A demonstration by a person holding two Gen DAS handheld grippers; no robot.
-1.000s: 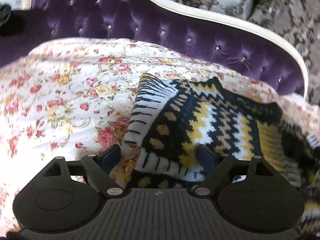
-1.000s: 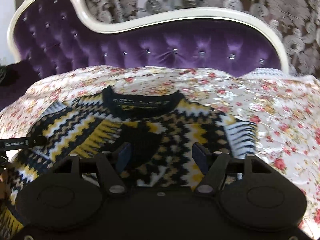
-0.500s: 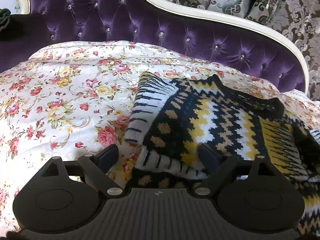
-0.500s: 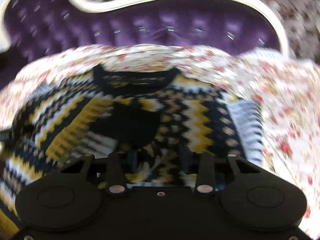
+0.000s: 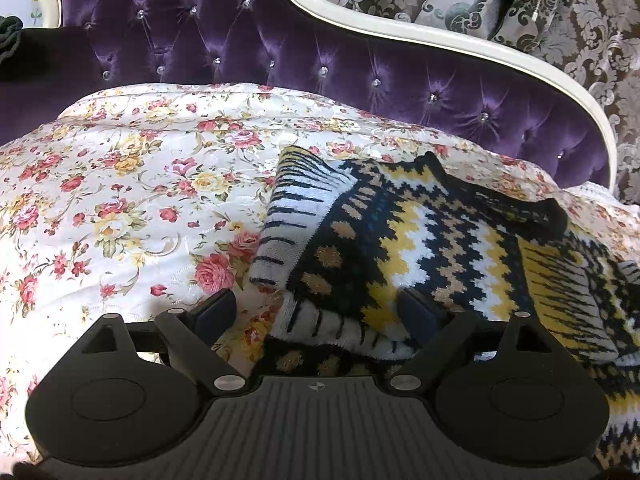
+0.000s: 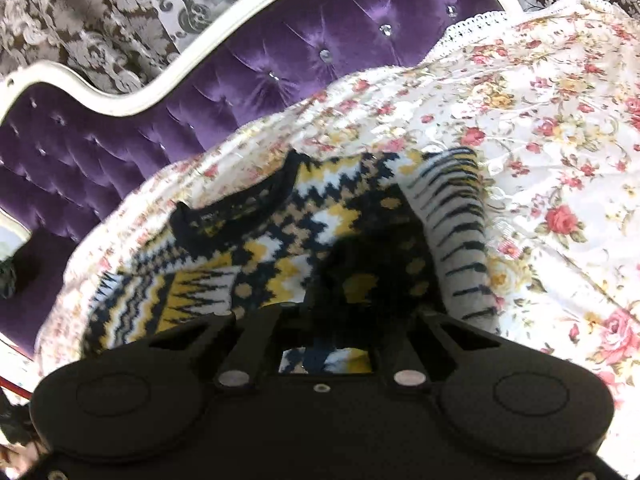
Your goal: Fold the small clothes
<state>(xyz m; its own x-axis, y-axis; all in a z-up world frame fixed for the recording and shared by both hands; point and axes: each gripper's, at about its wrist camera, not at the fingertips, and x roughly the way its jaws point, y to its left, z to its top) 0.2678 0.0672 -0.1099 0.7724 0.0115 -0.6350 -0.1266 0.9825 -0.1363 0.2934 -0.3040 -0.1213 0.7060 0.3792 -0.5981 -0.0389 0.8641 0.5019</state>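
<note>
a small knitted sweater [image 5: 432,240], patterned in black, yellow, white and tan zigzags, lies on a floral bedspread [image 5: 120,208] in front of a tufted purple headboard [image 5: 280,56] with a cream frame; behind the headboard hang grey damask curtains [image 5: 520,4]; in the left wrist view the sweater sits to the right of centre, its black neckline [image 5: 532,208] toward the headboard and a white-and-black striped sleeve [image 5: 296,216] folded over along its left edge; the left gripper [image 5: 320,312] hovers low at the sweater's near corner with its fingers spread wide, the striped cuff lying between them, and neither pad visibly pressing on the knit; in the right wrist view the scene is tilted, the sweater [image 6: 280,236] spreading from the centre to the lower left, its striped sleeve [image 6: 460,240] running down the right side beside the bedspread [image 6: 560,140]; the right gripper [image 6: 344,304] is closing its fingers, drawn nearly together over the dark middle of the sweater, and a dark bunch of knit sits between them; whether the pads already press on it is hard to make out in the shadow.
</note>
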